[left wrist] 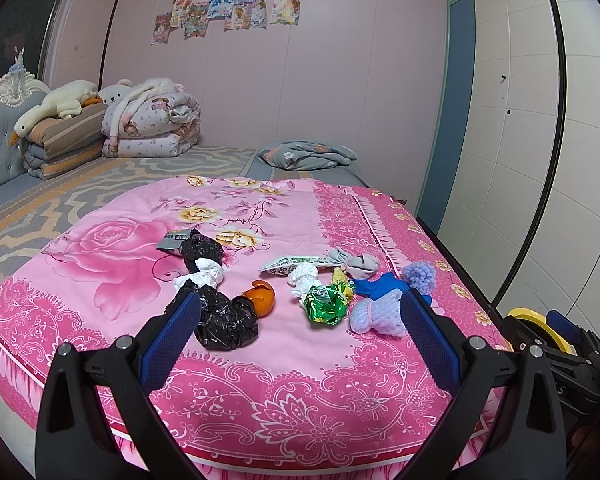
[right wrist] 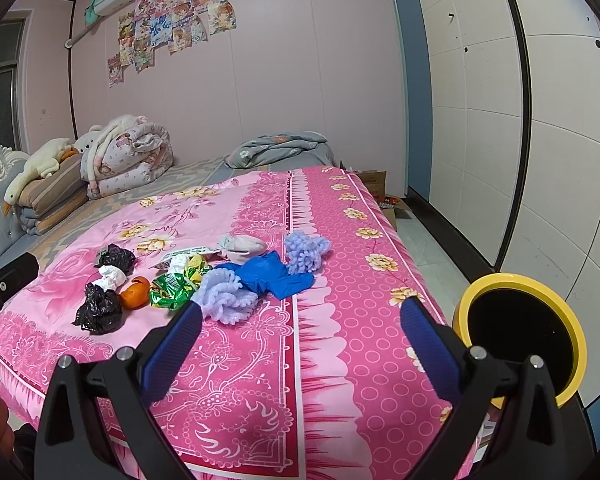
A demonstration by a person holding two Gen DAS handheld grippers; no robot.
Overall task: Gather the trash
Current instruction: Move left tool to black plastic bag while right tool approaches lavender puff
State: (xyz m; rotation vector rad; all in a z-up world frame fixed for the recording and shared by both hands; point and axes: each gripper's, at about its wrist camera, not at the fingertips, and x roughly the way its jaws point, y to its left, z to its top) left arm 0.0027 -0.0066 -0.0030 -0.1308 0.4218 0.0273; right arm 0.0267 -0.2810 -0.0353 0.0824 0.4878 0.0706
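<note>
Trash pile on the bedspread, crumpled bag at nine o'clock, snack wrapper centre, glove at three, bin probably beside the bed's three-o'clock edge

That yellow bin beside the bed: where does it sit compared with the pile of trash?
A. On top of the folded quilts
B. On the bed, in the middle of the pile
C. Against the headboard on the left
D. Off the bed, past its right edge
D: the yellow bin stands off the pink bedspread, past its right edge, apart from the black bag and the other litter.
</note>
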